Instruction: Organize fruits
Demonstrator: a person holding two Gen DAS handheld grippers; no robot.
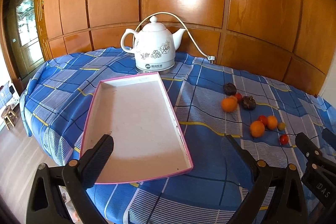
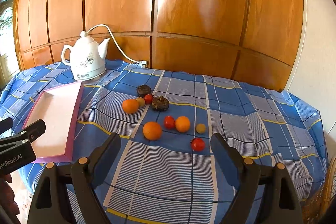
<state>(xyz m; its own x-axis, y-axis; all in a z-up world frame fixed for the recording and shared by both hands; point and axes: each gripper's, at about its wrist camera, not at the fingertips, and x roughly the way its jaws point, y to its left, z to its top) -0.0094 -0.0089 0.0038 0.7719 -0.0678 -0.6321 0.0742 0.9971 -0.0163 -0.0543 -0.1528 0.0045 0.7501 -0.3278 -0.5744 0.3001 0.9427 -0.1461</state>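
**Fruit loose on the checked cloth**

The right gripper (image 2: 166, 146) hangs with jaws wide apart at lower centre. Beyond it lie oranges (image 2: 152, 130), red tomatoes (image 2: 197, 144) and two dark fruits (image 2: 160, 103). A pink-rimmed tray (image 2: 72, 119) sits left, a white kettle (image 2: 86, 61) upper left.

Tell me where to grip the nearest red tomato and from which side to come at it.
Grip the nearest red tomato across its widest middle, coming straight ahead and down with the right gripper. It lies alone on the tablecloth between the open jaws, apart from the orange and the small yellow fruit. Being round and smooth, it would probably slip if pinched off-center.
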